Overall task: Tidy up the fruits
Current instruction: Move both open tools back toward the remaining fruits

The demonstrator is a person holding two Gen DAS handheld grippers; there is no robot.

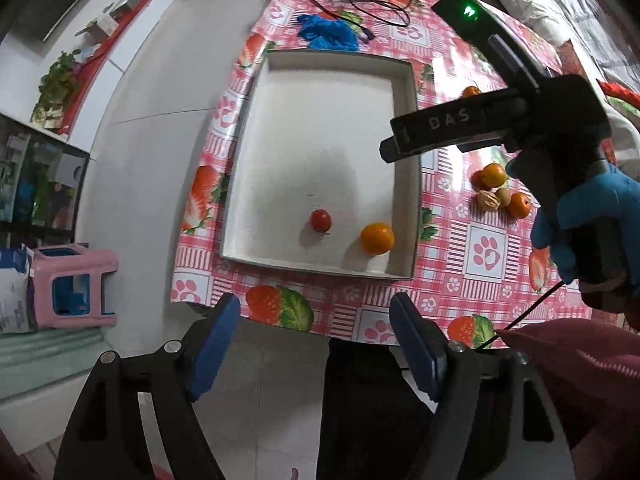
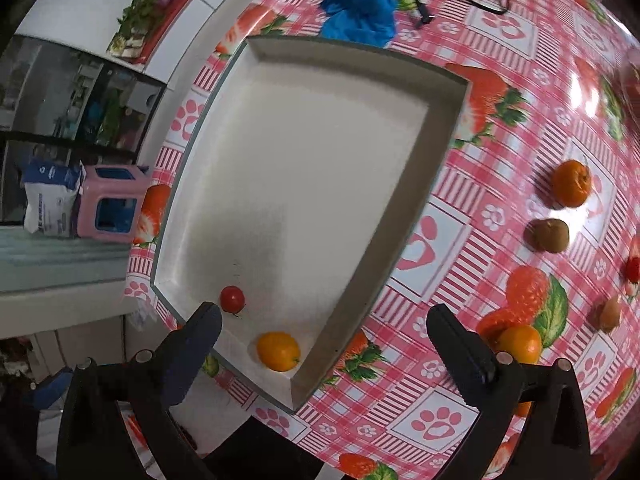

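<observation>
Fruits are being moved into the tray (image 2: 440,152): a tomato (image 2: 232,298) and an orange (image 2: 278,351) are lying in it, apart, near its close end. Both grippers, left (image 1: 316,344) and right (image 2: 324,344), are hanging open and empty. Next, probably, the right one is reaching for loose fruit, like the kiwi (image 2: 552,235), lying on the surface (image 2: 440,420) beside the tray.

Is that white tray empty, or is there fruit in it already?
Not empty: the tray holds a small tomato and an orange, both near one end.
</observation>
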